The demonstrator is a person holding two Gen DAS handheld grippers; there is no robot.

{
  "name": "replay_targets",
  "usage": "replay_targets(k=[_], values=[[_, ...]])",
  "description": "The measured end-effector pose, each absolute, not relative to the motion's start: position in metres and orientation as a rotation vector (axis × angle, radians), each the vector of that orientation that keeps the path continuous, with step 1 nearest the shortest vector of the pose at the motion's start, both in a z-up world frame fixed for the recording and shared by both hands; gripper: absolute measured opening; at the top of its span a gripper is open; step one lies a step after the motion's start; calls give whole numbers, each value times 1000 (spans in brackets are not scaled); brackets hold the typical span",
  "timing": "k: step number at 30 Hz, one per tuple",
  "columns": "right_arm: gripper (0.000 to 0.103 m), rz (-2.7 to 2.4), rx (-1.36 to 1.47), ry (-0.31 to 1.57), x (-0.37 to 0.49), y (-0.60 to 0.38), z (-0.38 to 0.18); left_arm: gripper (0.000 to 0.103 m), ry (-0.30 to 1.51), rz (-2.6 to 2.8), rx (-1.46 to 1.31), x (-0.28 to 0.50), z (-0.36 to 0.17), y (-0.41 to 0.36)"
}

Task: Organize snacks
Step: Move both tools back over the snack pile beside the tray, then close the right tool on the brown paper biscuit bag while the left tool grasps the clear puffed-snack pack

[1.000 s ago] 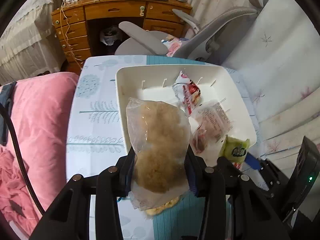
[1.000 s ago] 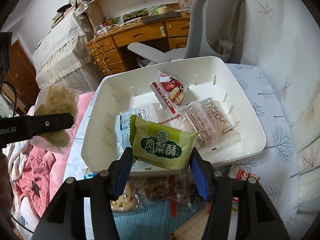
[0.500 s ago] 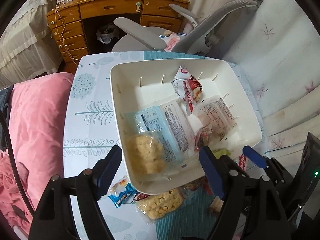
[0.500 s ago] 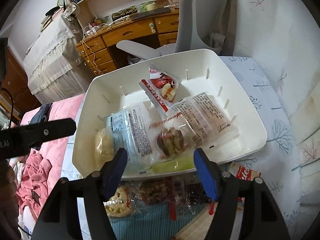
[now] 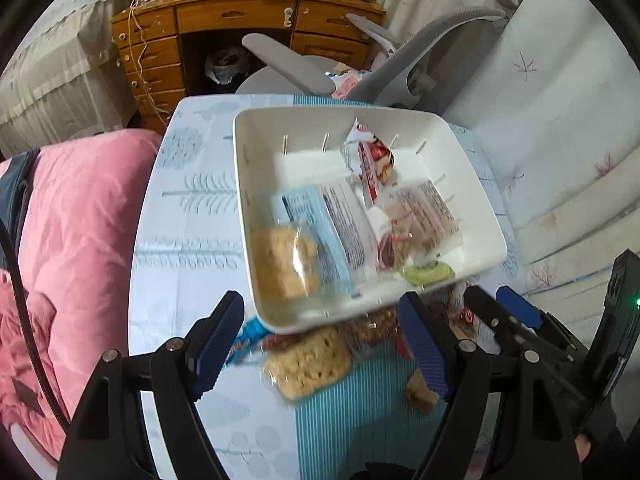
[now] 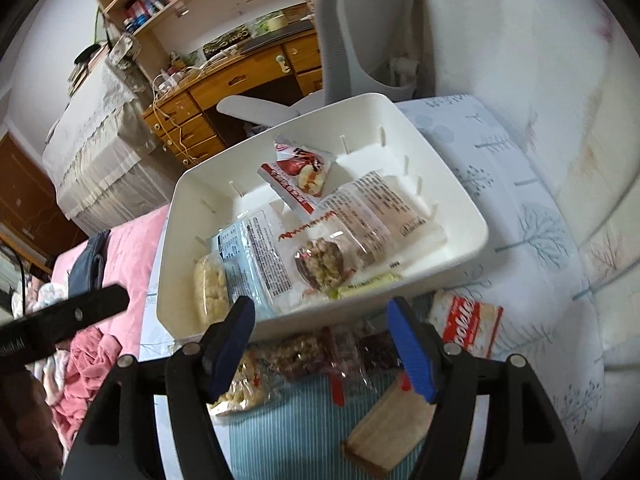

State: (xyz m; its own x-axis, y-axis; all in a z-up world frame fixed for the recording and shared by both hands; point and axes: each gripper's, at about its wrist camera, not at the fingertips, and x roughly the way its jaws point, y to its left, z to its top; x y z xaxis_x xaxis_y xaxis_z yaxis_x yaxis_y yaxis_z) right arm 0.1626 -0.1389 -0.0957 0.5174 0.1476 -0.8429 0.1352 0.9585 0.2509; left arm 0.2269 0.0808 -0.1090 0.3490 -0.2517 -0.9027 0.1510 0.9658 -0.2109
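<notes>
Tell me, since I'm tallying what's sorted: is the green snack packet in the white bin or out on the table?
In. The green snack packet lies inside the white bin, against its near wall beside the other packets.

- Green packet (image 5: 426,273), near edge of white bin (image 5: 256,240): smeared by motion, label unreadable.
- Snack packets (image 6: 320,354) on the table beside the bin's near wall: partly hidden by that wall and by the gripper fingers.
- Tan block (image 6: 390,426): blurred, kind unclear.
- Printed wrappers' text: too small to read.
</notes>
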Motion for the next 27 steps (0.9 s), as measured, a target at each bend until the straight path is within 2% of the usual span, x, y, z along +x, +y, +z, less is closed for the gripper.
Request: replay_targets(k=[12,17,27], values=[[69,-57,344,1091,121,-168,-99,79,1265,-216,-149,184,-128,79],[69,-79,401,1154,106,-180,-113,84,1323,-192,-175,171,-146,77],[69,-145,594,1289,86,-201,-155,87,1396,-91,-273,159,-187,84]])
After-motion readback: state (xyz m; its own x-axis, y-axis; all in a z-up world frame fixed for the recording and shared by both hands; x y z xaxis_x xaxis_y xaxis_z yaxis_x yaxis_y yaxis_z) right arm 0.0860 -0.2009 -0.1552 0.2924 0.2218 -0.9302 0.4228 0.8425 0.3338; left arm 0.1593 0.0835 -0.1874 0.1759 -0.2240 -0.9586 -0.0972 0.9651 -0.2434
